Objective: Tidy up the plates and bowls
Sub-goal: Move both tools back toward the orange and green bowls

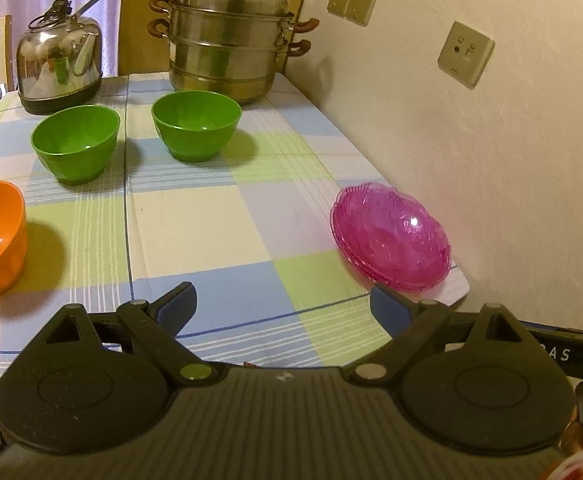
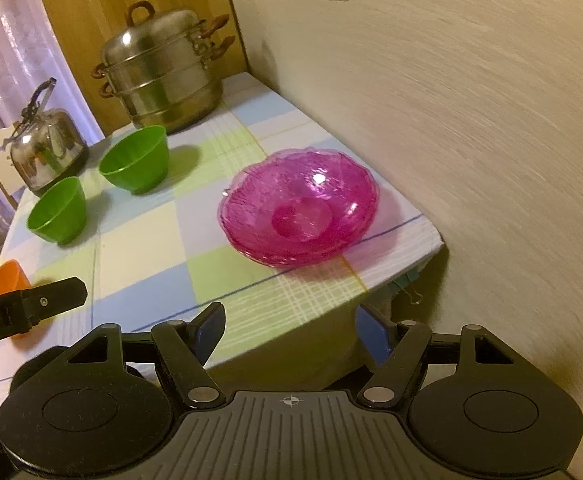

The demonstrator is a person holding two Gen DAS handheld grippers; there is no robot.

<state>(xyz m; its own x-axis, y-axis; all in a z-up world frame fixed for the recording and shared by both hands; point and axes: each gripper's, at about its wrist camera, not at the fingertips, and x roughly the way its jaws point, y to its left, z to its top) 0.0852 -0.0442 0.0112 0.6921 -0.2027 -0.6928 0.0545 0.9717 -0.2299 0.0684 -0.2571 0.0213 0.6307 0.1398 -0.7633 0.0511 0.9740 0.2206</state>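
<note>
Pink plates (image 2: 299,208) sit stacked on the table (image 2: 163,248), just ahead of the right tongs (image 2: 291,336); both tongs spread wide, the left tongs (image 1: 283,308) too, gripping nothing.

Bare cloth (image 1: 195,232) between bowls (image 1: 76,142)

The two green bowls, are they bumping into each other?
Apart. In the left wrist view a strip of checked tablecloth shows between the left green bowl and the right green bowl.

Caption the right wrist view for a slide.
Open right gripper faces stacked pink plates near the table corner, two green bowls behind.
</note>
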